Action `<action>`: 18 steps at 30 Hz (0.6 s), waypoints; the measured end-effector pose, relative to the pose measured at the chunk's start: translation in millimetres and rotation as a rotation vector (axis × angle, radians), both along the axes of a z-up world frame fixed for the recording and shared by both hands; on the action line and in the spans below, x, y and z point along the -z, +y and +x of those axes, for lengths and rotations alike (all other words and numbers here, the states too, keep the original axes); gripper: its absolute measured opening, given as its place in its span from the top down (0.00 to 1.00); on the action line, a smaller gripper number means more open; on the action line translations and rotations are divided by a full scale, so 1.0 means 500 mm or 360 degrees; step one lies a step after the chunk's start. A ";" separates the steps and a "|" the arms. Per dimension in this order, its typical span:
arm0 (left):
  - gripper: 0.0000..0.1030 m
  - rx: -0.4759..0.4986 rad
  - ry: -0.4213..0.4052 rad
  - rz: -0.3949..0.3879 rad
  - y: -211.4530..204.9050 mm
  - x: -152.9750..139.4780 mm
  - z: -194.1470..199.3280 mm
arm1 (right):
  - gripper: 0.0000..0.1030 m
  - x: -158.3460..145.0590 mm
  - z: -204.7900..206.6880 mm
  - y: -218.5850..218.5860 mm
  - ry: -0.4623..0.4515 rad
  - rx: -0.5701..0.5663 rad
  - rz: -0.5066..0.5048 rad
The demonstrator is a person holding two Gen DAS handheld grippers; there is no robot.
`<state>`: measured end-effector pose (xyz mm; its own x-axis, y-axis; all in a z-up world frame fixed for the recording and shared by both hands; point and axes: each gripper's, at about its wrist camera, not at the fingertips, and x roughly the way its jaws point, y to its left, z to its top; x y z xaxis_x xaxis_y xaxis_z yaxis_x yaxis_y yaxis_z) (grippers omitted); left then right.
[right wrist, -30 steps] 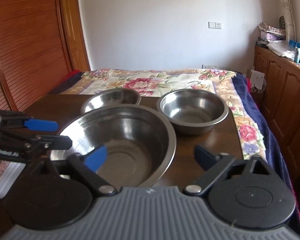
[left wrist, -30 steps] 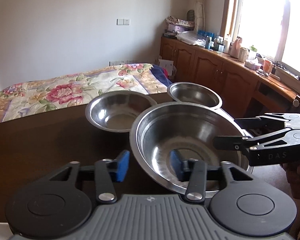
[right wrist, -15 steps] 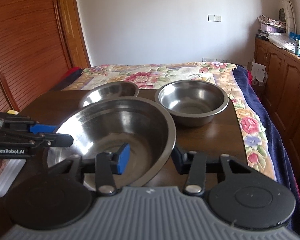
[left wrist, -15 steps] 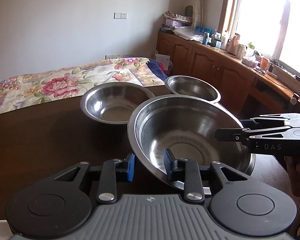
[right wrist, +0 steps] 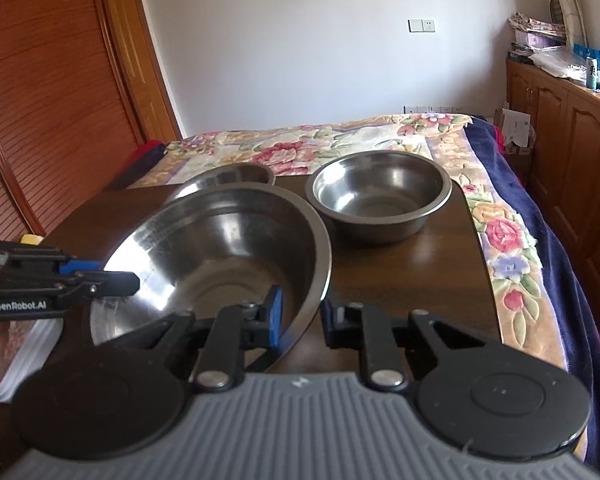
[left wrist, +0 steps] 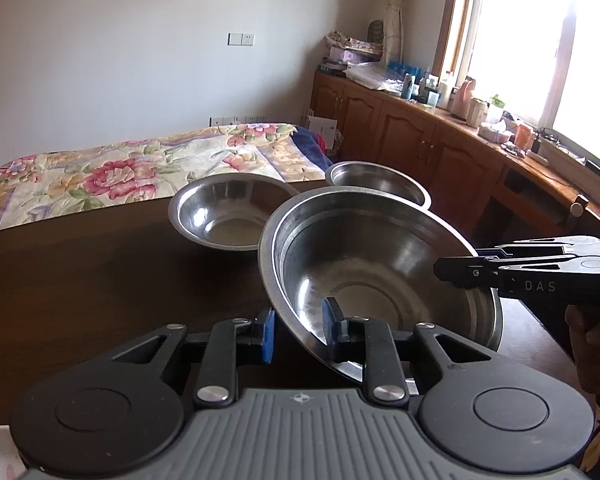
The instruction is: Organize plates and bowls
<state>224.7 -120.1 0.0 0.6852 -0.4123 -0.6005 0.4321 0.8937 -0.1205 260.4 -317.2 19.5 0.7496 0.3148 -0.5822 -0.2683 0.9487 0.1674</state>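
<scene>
Big bowl (left wrist: 380, 264) sits at the near edge of the dark desk (left wrist: 100, 272), tilted, caught from two sides. Left hand-held gripper (left wrist: 298, 330) straddles the bowl's near rim, one blue pad outside the wall, the other inside; jaws closing, and whether both pads press on the wall yet cannot be told. Right hand-held gripper (right wrist: 300, 316) straddles the opposite rim, blue pad inside, dark pad outside, jaws closing with the wall between them (contact looks tight on the inner pad, outer side unclear). In the left wrist view the right one comes in from the right over the rim, part of a hand (left wrist: 592, 344) behind it.

Two more steel bowls stand upright behind: mid bowl (left wrist: 232, 216) just beyond the big one, small bowl (left wrist: 376, 180) next to it near the far desk corner. Floral bed (left wrist: 120, 172) beyond the desk.
</scene>
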 end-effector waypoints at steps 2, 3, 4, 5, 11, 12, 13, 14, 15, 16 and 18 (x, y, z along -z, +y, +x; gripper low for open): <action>0.49 -0.0001 -0.0009 -0.0007 0.004 -0.006 -0.008 | 0.78 -0.005 -0.008 0.003 -0.0007 0.0002 -0.0007; 0.49 -0.0002 -0.0013 -0.0010 0.008 -0.007 -0.011 | 0.78 -0.008 -0.010 0.003 -0.0011 0.0003 -0.0009; 0.49 -0.0001 -0.0018 -0.0012 0.012 -0.009 -0.014 | 0.78 -0.012 -0.014 0.005 -0.0018 0.0003 -0.0012; 0.49 -0.0001 -0.0024 -0.0015 0.014 -0.011 -0.019 | 0.78 -0.016 -0.017 0.006 -0.0024 0.0004 -0.0014; 0.49 0.0004 -0.0045 -0.0035 0.031 -0.021 -0.039 | 0.78 -0.037 -0.039 0.018 -0.0067 0.0000 -0.0028; 0.49 0.0005 -0.0050 -0.0036 0.034 -0.022 -0.044 | 0.78 -0.038 -0.042 0.020 -0.0071 -0.0002 -0.0033; 0.49 0.0006 -0.0052 -0.0038 0.036 -0.024 -0.047 | 0.78 -0.040 -0.044 0.022 -0.0074 -0.0004 -0.0037; 0.49 0.0006 -0.0054 -0.0040 0.038 -0.025 -0.050 | 0.78 -0.041 -0.046 0.024 -0.0076 -0.0005 -0.0040; 0.49 0.0006 -0.0057 -0.0042 0.041 -0.026 -0.054 | 0.78 -0.043 -0.049 0.025 -0.0079 -0.0007 -0.0043; 0.49 0.0007 -0.0059 -0.0043 0.042 -0.028 -0.056 | 0.78 -0.044 -0.051 0.026 -0.0083 -0.0008 -0.0046; 0.49 0.0008 -0.0064 -0.0045 0.047 -0.029 -0.061 | 0.78 -0.048 -0.057 0.032 -0.0089 -0.0009 -0.0050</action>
<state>194.4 -96.7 14.5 0.7062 -0.4323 -0.5607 0.4416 0.8880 -0.1284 231.8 -301.4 43.5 0.7797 0.3010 -0.5490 -0.2816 0.9518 0.1219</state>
